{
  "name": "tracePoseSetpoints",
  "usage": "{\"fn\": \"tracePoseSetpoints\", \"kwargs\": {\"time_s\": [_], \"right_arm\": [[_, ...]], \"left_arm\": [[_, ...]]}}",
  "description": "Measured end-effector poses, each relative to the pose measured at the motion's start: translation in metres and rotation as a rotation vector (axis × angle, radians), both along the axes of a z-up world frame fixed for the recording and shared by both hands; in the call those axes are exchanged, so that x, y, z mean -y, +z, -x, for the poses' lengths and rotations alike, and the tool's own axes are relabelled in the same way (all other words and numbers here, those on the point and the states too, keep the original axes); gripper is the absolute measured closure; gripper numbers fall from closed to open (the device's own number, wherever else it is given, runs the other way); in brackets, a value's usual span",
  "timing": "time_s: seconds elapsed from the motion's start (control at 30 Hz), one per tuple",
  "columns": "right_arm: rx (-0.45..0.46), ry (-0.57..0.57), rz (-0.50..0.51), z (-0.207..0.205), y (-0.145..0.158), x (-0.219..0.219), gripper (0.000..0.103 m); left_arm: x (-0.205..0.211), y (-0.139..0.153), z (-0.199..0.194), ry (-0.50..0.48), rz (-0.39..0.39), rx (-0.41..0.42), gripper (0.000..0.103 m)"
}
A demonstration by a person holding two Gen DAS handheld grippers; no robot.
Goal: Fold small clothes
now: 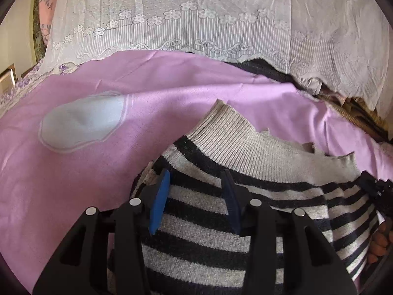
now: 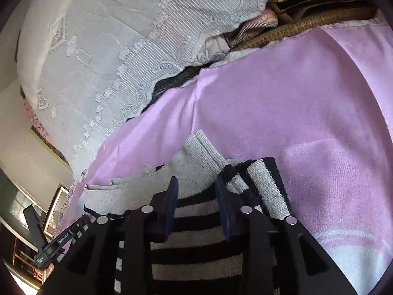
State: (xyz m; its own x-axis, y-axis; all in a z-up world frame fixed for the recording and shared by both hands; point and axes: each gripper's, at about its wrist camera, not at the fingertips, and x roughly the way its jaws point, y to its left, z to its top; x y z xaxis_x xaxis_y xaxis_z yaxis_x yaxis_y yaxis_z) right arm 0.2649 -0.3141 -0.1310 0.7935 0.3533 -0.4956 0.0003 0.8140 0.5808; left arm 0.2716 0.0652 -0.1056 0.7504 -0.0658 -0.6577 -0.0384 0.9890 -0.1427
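Left wrist view, setting: a pink sheet (image 1: 196, 86) covers the work surface, with a pale blue patch (image 1: 83, 123) printed on it and a white lace cover (image 1: 221, 19) draped behind.
Left wrist view, garment: a striped knit garment (image 1: 208, 221), grey and black, lies directly under and ahead of the left gripper (image 1: 195, 184). Its plain grey ribbed band (image 1: 233, 132) points away from the camera, toward the lace.
Left wrist view, jaws: the 2 blue pads stand partly open, 1 on each side of a stretch of stripes. Whether they pinch the knit or only straddle it, I cannot tell.
Left wrist view, other hand: fingers (image 1: 379, 243) show at the right edge beside the garment.
Right wrist view, garment: the same knit runs from under the right gripper (image 2: 196, 184) forward, with a folded striped edge (image 2: 265, 184) just right of the right-hand pad.
Right wrist view, jaws: partly open, a strip of stripes between the pads (contact not clear), so I cannot tell if it is gripped.
Right wrist view, left tool: the left gripper's body (image 2: 61, 243) shows low on the left.
Key relation: the garment's long axis runs away from both tools, which sit side by side at its near end, equally close.
Pose: both point forward and slanted downward onto the cloth.
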Motion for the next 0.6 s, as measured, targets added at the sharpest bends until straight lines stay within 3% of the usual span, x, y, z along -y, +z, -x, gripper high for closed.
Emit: {"fn": "tracePoseSetpoints", "kwargs": {"time_s": [0.2, 0.3, 0.5, 0.6], "right_arm": [[0.119, 0.014, 0.009, 0.035, 0.007, 0.001, 0.066], [0.098, -0.007, -0.022, 0.052, 0.003, 0.009, 0.066], [0.05, -0.023, -0.186, 0.079, -0.018, 0.033, 0.063], [0.049, -0.025, -0.217, 0.093, -0.021, 0.038, 0.063]], "left_arm": [[0.01, 0.009, 0.031, 0.002, 0.006, 0.072, 0.058], [0.024, 0.003, 0.044, -0.029, -0.02, 0.051, 0.054], [0.054, -0.006, 0.073, -0.051, -0.138, 0.039, 0.041], [0.057, -0.007, 0.088, -0.052, -0.131, 0.039, 0.039]]}}
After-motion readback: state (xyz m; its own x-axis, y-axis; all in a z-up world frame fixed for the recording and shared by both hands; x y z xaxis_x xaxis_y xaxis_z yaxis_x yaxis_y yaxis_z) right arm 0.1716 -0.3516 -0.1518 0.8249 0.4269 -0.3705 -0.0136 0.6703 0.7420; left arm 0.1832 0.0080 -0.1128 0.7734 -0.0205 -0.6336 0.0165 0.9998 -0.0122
